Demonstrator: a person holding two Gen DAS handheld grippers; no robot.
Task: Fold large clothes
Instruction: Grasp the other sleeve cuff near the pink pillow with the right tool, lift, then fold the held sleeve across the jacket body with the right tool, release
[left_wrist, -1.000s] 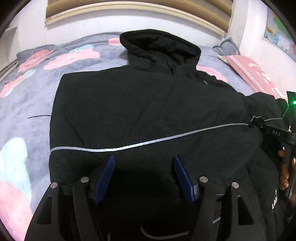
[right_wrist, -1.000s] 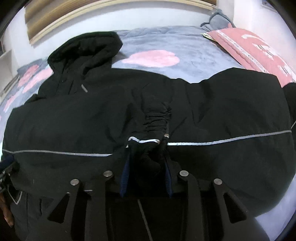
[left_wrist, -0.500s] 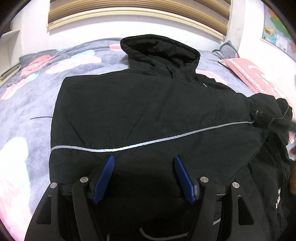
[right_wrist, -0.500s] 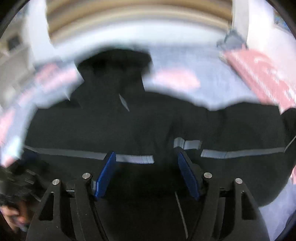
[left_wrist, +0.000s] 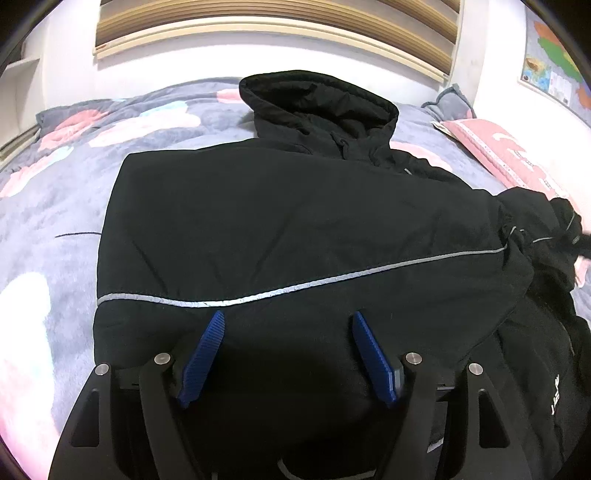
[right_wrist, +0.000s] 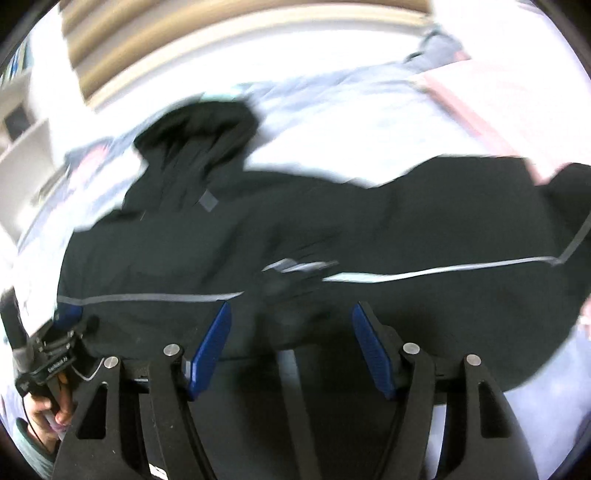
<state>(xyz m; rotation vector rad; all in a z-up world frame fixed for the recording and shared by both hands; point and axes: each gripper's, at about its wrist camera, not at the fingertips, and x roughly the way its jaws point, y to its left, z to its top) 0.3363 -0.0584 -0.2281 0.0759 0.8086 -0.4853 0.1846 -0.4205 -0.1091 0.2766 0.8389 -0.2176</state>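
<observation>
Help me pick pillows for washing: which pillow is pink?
The near pillow by the right wall is pink; the pillow behind it is grey.

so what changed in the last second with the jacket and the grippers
The right hand-held gripper let go of the sleeve cuff: its jaws have just opened, nothing is between them, and it has pulled back from the cuff. The cuff lies on the jacket. The left hand-held gripper stayed open over the hem; the jacket is unmoved.
</observation>
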